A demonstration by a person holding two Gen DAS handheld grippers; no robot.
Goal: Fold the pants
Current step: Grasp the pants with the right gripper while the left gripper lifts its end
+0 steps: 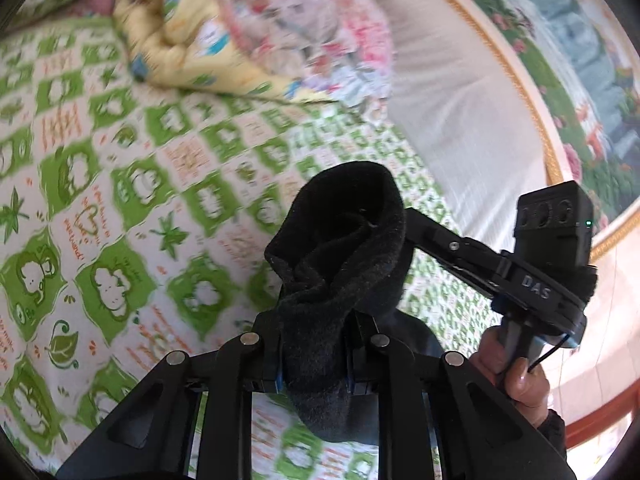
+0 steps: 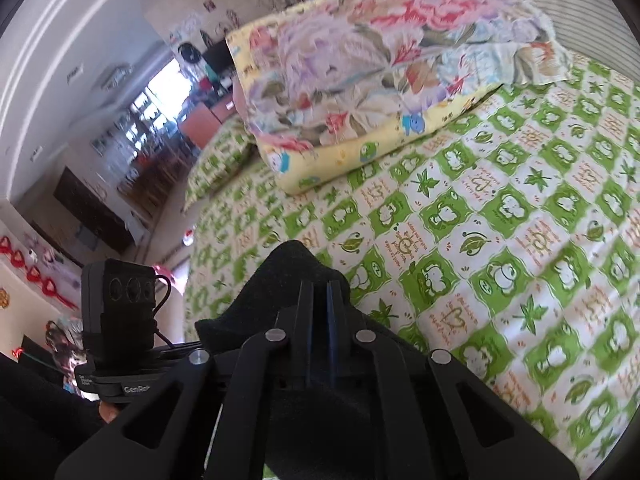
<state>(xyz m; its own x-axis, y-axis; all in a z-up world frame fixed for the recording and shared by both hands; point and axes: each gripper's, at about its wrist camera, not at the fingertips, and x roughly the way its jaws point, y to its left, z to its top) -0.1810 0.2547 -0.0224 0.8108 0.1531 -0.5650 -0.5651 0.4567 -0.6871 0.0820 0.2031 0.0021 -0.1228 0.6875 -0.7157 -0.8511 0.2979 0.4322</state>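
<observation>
The black fleecy pants [image 1: 340, 248] are bunched up and held above the bed. My left gripper [image 1: 316, 360] is shut on a thick fold of them; the cloth bulges up over the fingers and hangs below. My right gripper [image 2: 318, 312] is shut on another part of the black pants [image 2: 288, 276], which drape over and under its fingers. The right gripper also shows in the left wrist view [image 1: 416, 220], touching the same bundle from the right. Both hold the pants in the air over the green-patterned bedsheet [image 1: 120, 184].
A folded yellow and floral quilt [image 2: 360, 80] lies at the far end of the bed [image 2: 520, 240]. A white padded headboard [image 1: 460, 100] with a gold frame stands to the right. Room furniture [image 2: 120, 160] lies beyond the bed's left edge.
</observation>
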